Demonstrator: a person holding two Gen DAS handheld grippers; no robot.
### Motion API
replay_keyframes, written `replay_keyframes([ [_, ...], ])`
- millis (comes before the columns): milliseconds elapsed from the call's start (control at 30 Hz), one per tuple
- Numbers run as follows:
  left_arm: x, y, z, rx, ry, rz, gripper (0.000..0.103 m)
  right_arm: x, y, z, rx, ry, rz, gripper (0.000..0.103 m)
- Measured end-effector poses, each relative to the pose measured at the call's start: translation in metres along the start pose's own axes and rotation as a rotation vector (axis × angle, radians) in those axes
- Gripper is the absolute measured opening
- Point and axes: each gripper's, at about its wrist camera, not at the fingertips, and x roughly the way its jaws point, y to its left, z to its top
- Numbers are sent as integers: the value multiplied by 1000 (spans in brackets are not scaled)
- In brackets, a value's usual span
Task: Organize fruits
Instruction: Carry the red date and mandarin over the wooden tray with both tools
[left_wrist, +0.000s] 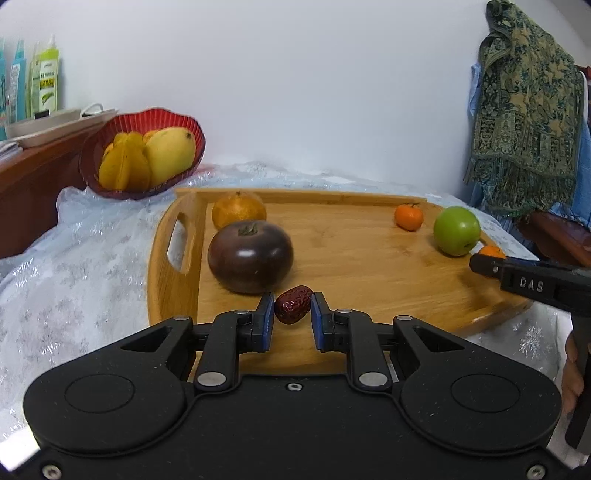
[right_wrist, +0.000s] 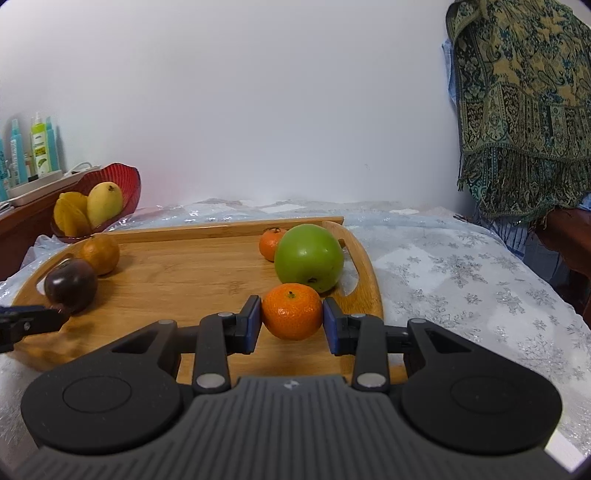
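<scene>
Two containers: red basket (left_wrist: 110, 184) holds mango (left_wrist: 170, 153), starfruit (left_wrist: 125, 162); wooden tray (left_wrist: 354, 258).

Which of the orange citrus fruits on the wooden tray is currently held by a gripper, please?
The mandarin at the tray's near right edge, clamped in the right gripper in front of the green apple. The small mandarin behind the apple and the far-left one lie free.
</scene>
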Motion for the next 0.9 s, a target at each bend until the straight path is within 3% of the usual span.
replay_keyframes([
  [900,12,15,1,-35,21,30,20,22,-3,0,26,57,-17,41],
])
